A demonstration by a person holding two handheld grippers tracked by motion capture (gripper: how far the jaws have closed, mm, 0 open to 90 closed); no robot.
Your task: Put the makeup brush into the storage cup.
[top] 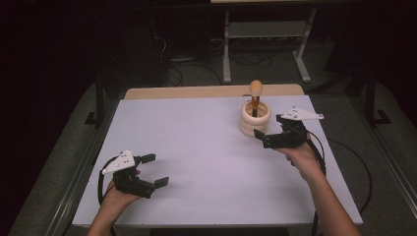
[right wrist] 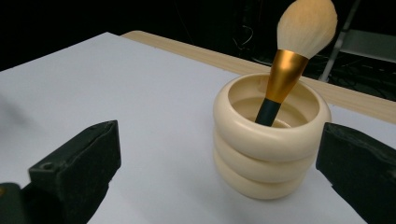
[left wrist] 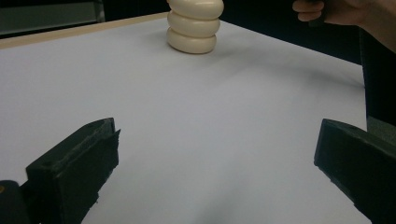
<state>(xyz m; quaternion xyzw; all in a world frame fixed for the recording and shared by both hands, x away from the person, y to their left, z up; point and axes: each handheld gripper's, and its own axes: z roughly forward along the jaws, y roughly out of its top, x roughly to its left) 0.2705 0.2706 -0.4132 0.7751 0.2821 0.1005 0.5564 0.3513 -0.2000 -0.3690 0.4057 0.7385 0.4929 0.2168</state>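
Your makeup brush stands bristles-up, leaning slightly, inside the cream ribbed holder, right of centre in the high view.

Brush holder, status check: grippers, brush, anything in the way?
Right gripper open, empty, beside the cream holder. Left gripper open, empty, near the table front edge. Brush upright in holder, bristles up. Nothing between right gripper and holder.

The ribbed holder looks like smooth, slightly glossy cream plastic. The brush has soft fluffy bristles, a shiny golden metal collar and a dark glossy handle. The table is matt white, with a wooden far edge.
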